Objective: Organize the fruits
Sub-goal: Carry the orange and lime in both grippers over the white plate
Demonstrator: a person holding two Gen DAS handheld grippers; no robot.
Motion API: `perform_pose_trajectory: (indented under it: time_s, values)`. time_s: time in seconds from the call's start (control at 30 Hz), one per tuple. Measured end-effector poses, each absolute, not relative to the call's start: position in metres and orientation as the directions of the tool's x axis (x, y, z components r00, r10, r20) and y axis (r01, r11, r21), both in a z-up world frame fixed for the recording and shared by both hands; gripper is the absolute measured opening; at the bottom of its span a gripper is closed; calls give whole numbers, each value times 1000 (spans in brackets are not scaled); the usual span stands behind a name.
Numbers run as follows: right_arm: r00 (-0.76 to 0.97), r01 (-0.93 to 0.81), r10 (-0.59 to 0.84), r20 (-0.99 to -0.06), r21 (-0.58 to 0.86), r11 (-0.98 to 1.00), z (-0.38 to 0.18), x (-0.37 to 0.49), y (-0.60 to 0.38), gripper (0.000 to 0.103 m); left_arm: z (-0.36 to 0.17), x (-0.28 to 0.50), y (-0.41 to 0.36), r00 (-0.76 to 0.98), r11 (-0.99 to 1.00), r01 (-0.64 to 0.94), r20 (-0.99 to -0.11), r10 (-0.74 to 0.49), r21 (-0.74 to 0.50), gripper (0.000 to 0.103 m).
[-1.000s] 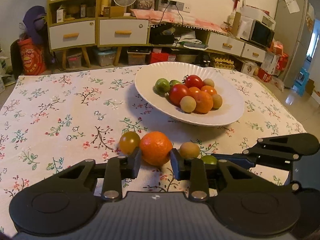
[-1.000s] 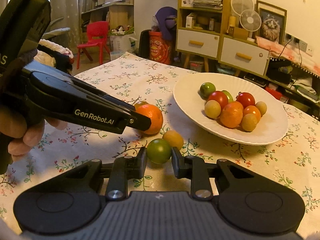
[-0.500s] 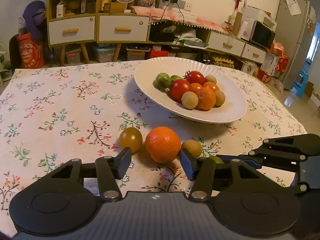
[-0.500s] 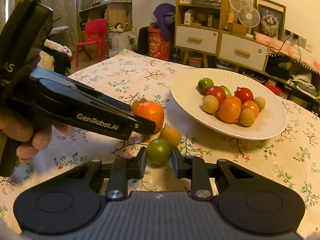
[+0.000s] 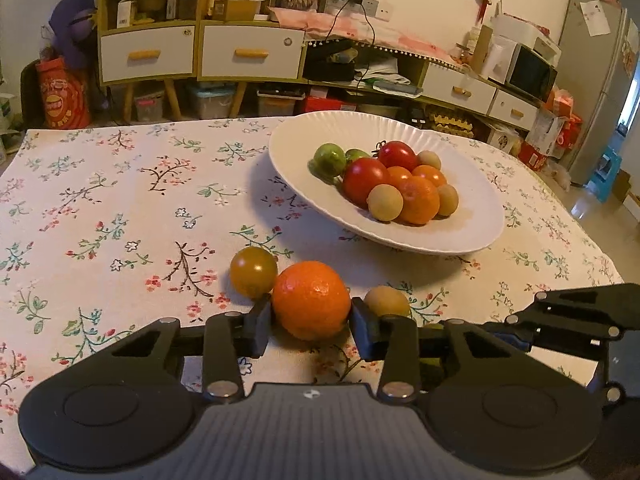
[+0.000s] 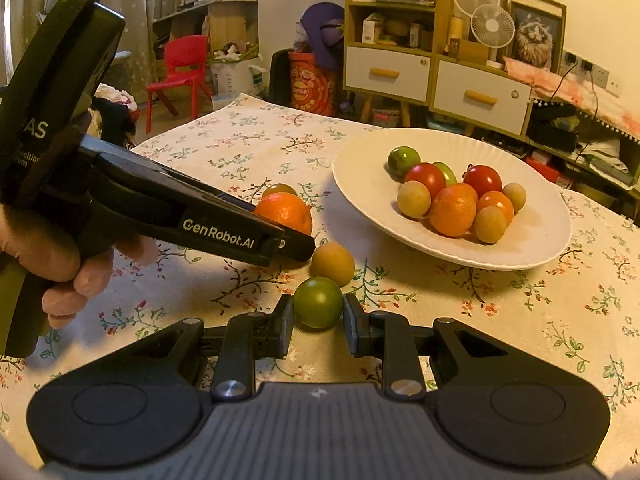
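On the floral cloth an orange (image 5: pixel 312 300) lies between the pads of my left gripper (image 5: pixel 311 320), whose jaws are closing and touch both its sides. An olive-yellow tomato (image 5: pixel 253 272) rests against the orange's left, and a small tan fruit (image 5: pixel 386 300) lies to its right. My right gripper (image 6: pixel 318 320) is shut on a green tomato (image 6: pixel 319 307) that sits on the cloth. The white plate (image 6: pixel 540 216) behind holds several tomatoes, oranges and tan fruits. In the right wrist view the left gripper (image 6: pixel 296 246) reaches in from the left beside the orange (image 6: pixel 286 210).
A person's hand (image 6: pixel 60 264) holds the left gripper's handle. The table's right edge (image 5: pixel 592 248) drops to the floor. Behind the table stand a drawer cabinet (image 5: pixel 200 52) and a red chair (image 6: pixel 180 68). Bare cloth (image 5: pixel 100 208) stretches to the left.
My left gripper's jaws opened wide, slid forward around the orange and came in onto its sides. The right gripper kept still on the green tomato.
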State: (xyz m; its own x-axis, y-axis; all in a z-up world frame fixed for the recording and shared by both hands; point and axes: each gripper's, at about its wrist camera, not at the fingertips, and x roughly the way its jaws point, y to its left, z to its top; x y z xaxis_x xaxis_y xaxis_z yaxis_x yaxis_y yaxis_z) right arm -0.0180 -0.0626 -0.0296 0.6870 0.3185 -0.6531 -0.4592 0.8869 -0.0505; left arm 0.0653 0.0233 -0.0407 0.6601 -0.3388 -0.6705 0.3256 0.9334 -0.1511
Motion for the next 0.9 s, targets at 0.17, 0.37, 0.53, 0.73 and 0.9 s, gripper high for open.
perform_pose_trajectory:
  time_s: [0.17,0.37,0.53,0.73,0.9]
  values:
    - [691,-462,326,-645,-48,886,-25,-20,-63,23,-36,61,26,666,932,328,-662,-342,-151,39]
    - [702,-460,334,-630,-42,887,-17,-21,-66,23,-28,59,31,678,936,314,-652,-339,-160,39]
    - [717,-449,336,-611,-36,893,-8,-19,-69,23,-19,58,34,689,937,300,-639,-341,-176,38]
    - [751,-421,332,-571,-26,907,8,-14,-79,23,-9,59,27,699,935,301,-623,-351,-189,39]
    - [782,-375,300,-546,-27,927,15,-5,-93,23,-1,62,13,704,930,324,-612,-361,-175,38]
